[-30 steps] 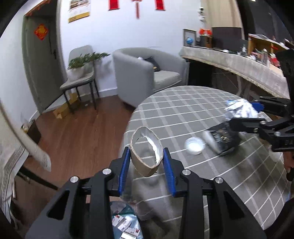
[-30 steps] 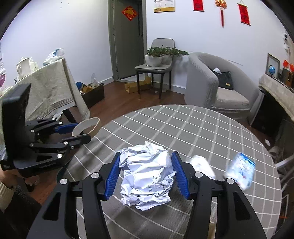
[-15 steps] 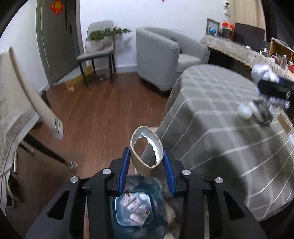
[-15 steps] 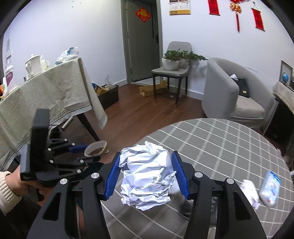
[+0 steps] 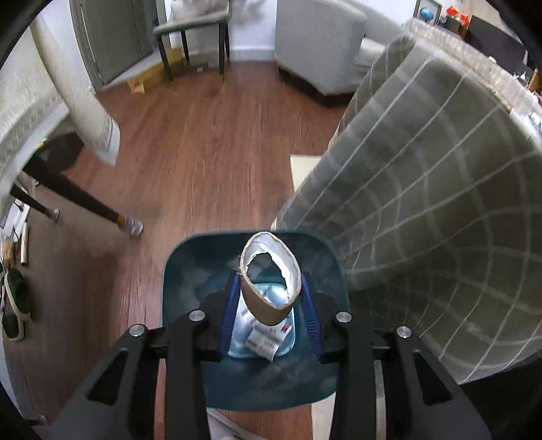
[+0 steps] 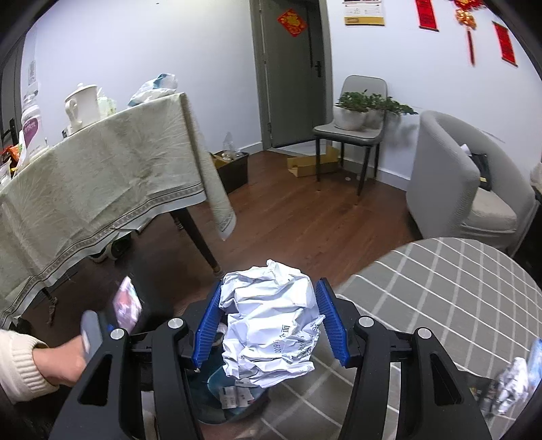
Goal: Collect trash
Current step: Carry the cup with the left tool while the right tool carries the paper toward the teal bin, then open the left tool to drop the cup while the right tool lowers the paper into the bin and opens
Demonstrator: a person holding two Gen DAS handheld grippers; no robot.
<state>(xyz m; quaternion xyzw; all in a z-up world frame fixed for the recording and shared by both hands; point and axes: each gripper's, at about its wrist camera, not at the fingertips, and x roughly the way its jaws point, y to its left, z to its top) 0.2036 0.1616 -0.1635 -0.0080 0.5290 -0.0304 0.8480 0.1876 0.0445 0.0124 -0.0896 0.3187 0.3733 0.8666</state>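
Left wrist: left gripper [image 5: 269, 306] clamped on one paper cup [image 5: 270, 277]; right gripper [image 6: 267, 321] clamped on one paper ball [image 6: 271, 318].

Crumpled paper ball [image 6: 271, 321]: printed line partly legible, digits "2019" plus a character like "画", running sideways; rest unreadable. Red diamond sign [image 6: 292, 22] on door: gold character, not legible. Yellow-banded wall notice [image 6: 364, 12]: text too small. Red hanging banners [image 6: 427, 13]: illegible.

Black tongs [image 6: 267, 321], blue ribbed pads, cream knit cuff [image 6: 17, 364]
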